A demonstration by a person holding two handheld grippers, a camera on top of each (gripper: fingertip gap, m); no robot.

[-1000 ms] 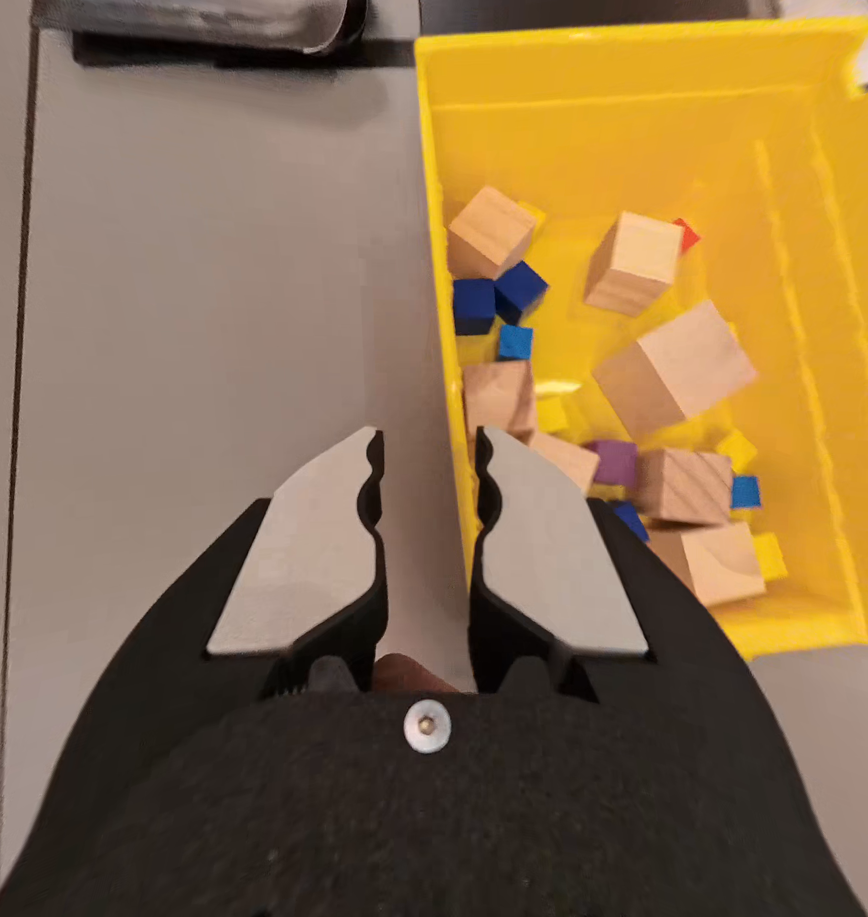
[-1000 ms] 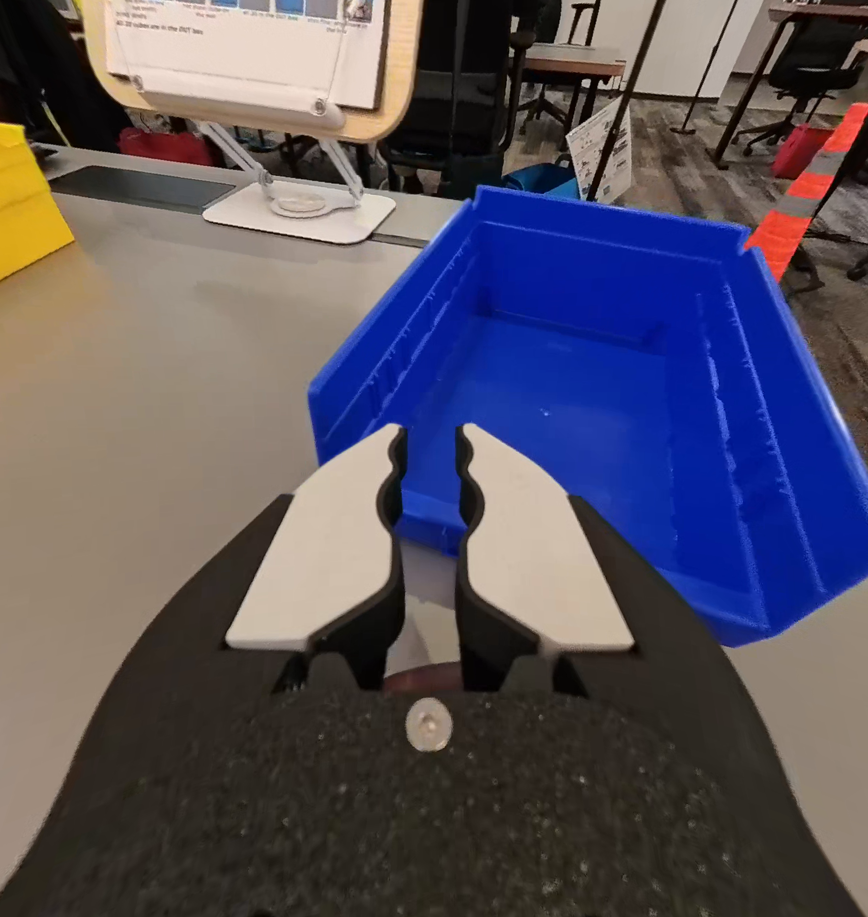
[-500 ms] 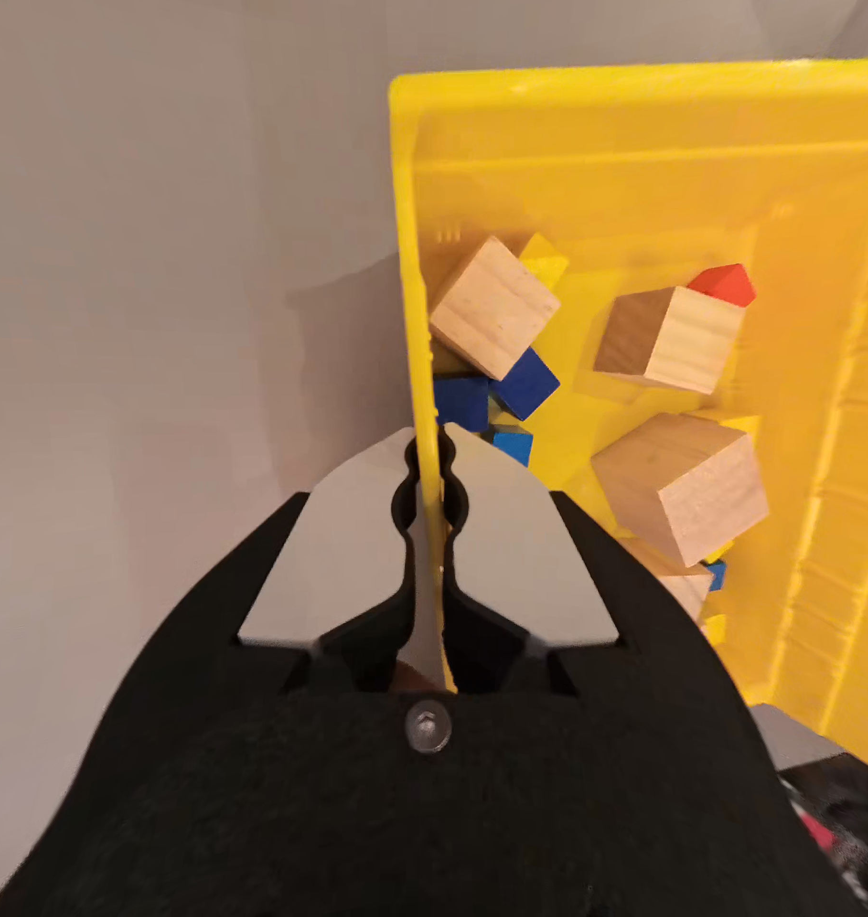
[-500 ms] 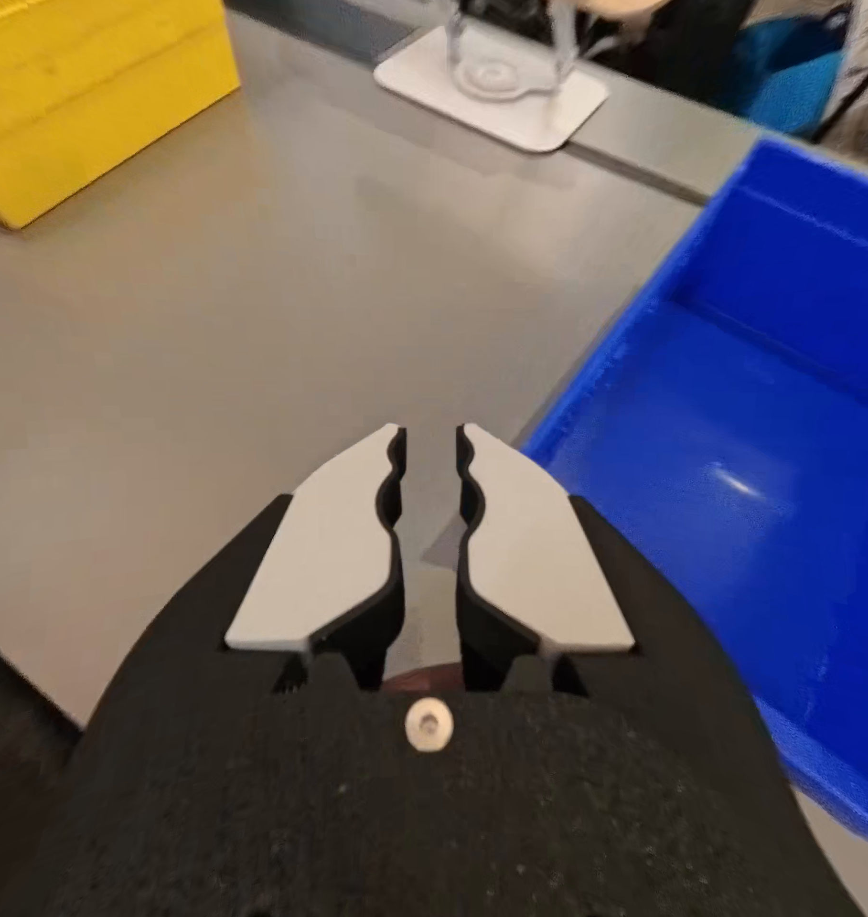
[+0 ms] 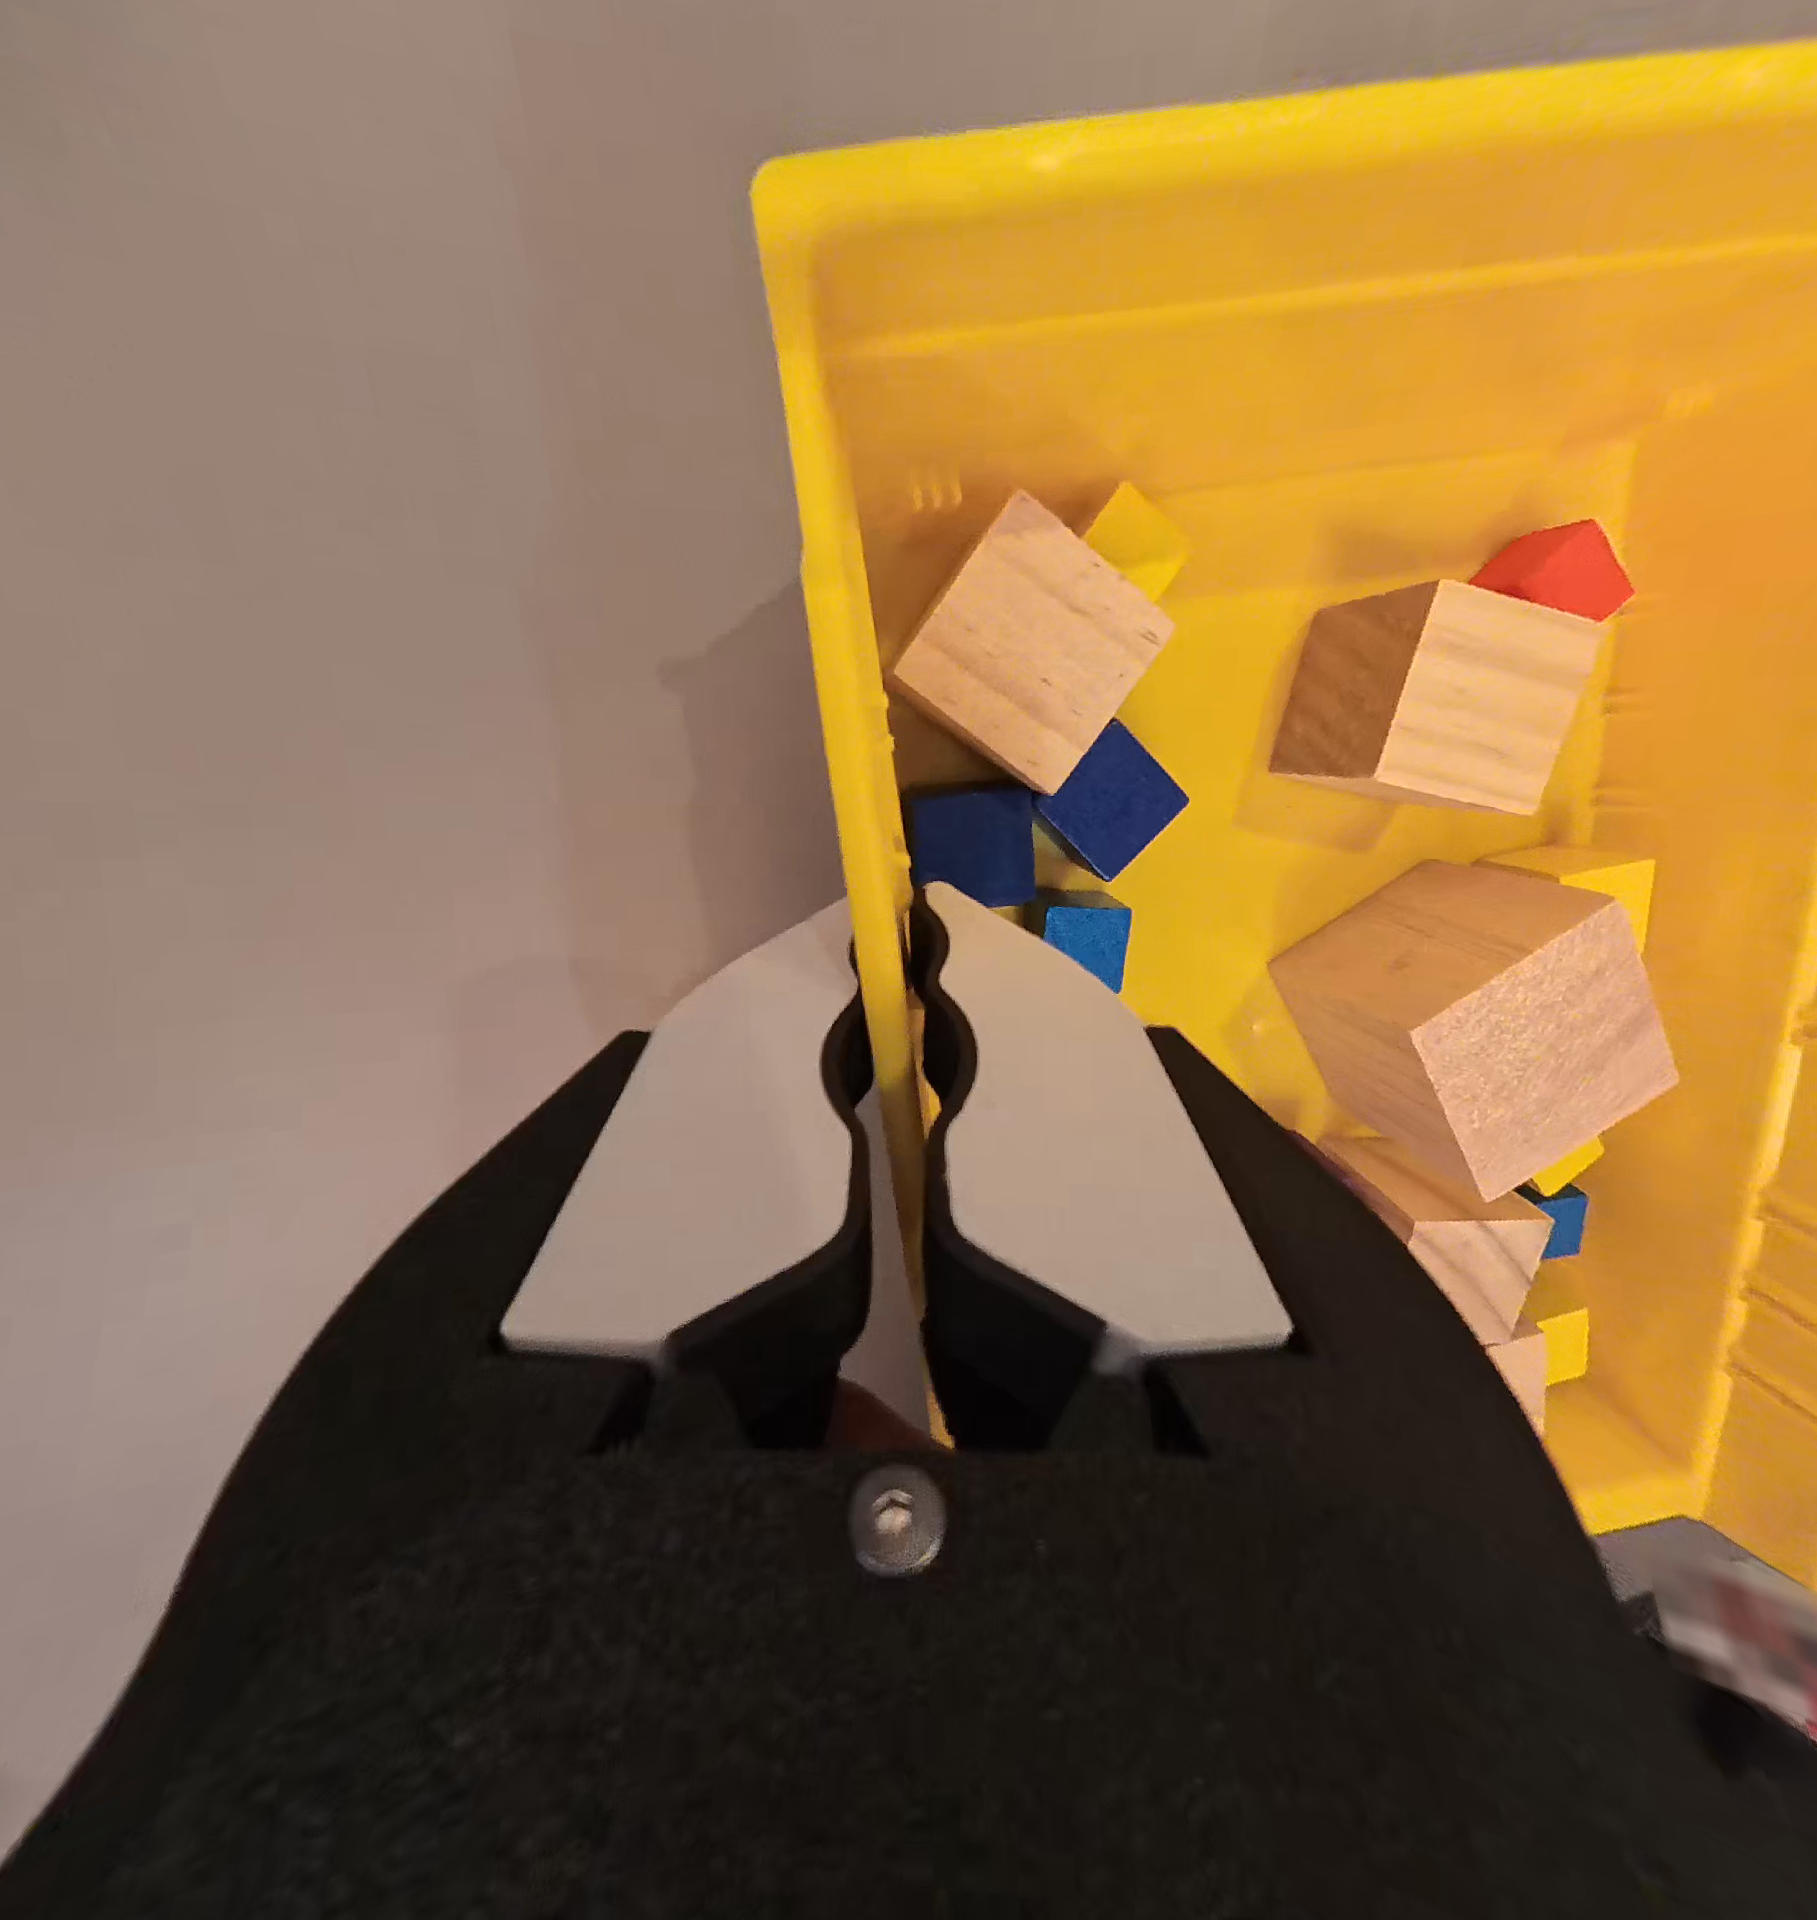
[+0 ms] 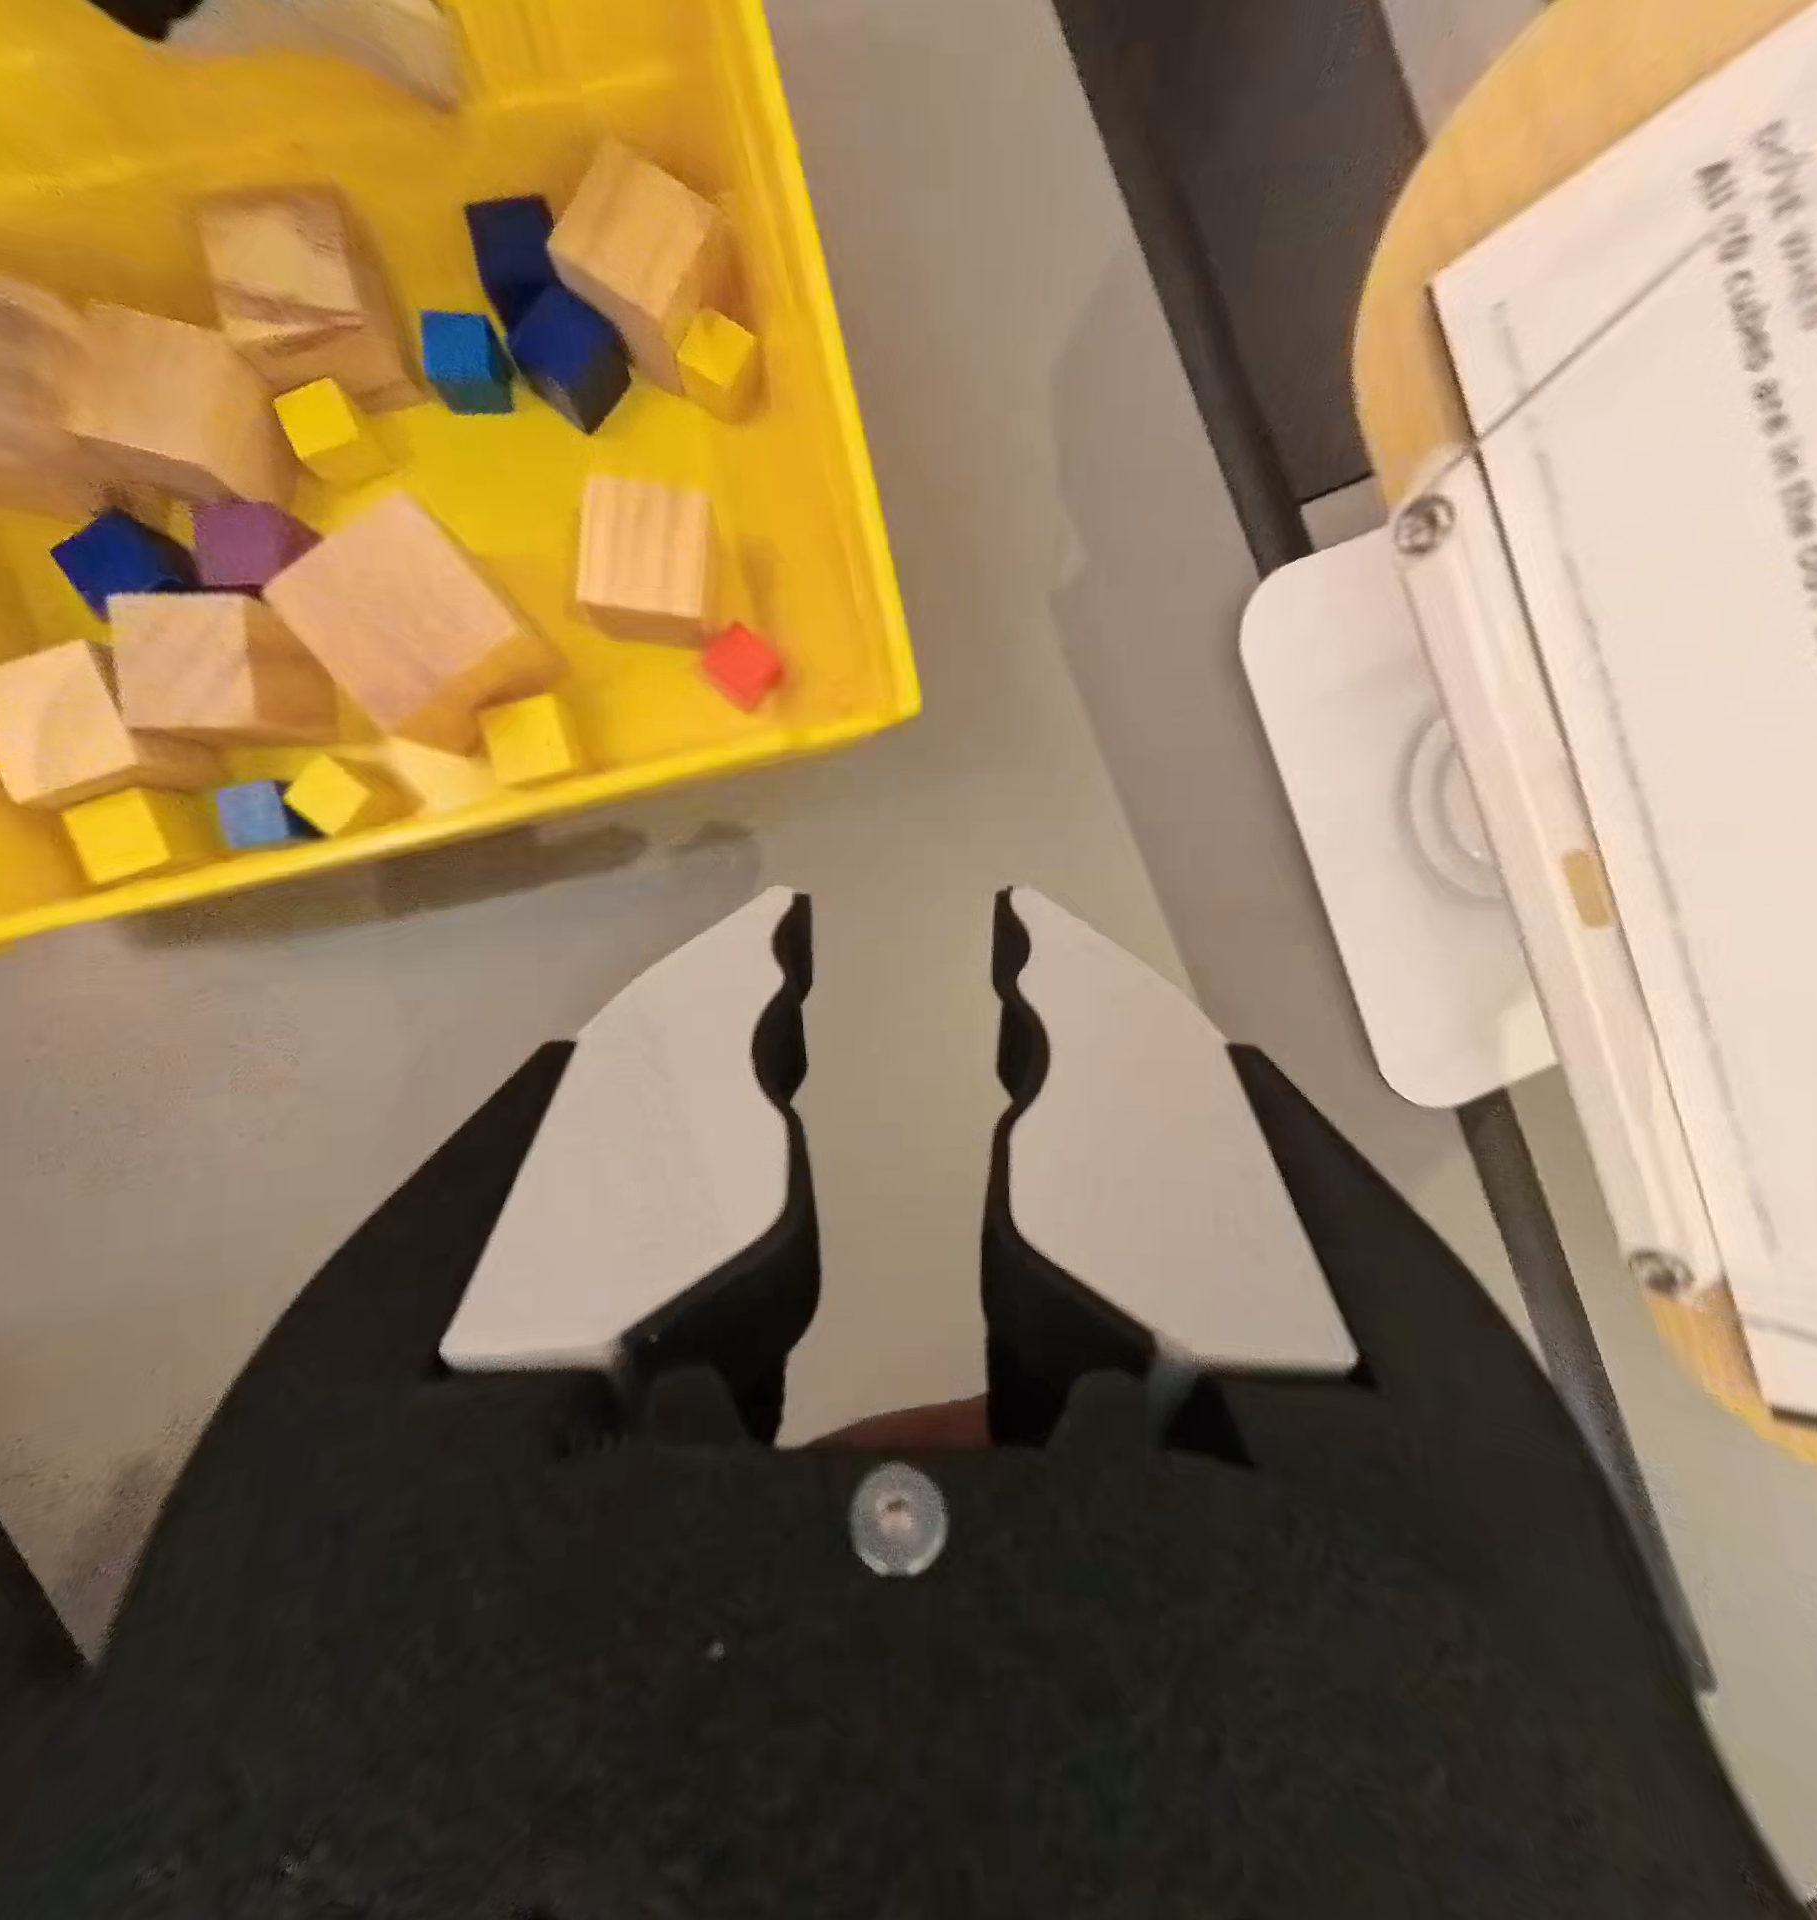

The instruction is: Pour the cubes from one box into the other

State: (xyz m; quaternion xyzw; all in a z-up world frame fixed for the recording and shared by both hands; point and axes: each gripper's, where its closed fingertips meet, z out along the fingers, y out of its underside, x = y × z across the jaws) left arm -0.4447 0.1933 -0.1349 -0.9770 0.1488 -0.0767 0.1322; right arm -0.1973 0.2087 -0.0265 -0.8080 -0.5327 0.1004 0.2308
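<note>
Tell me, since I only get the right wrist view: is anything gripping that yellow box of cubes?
Observer: Yes. The left gripper is shut on the yellow box, clamping its side wall.
Operator: How do the fingers sit on it?
Observer: One of the fingers is inside the box, right next to a light blue cube; the other is outside the wall, over the grey table.

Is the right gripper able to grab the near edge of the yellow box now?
Probably yes. The right gripper has its jaws open and empty, and only bare table lies between it and the yellow box's near wall, a little to its left.
</note>
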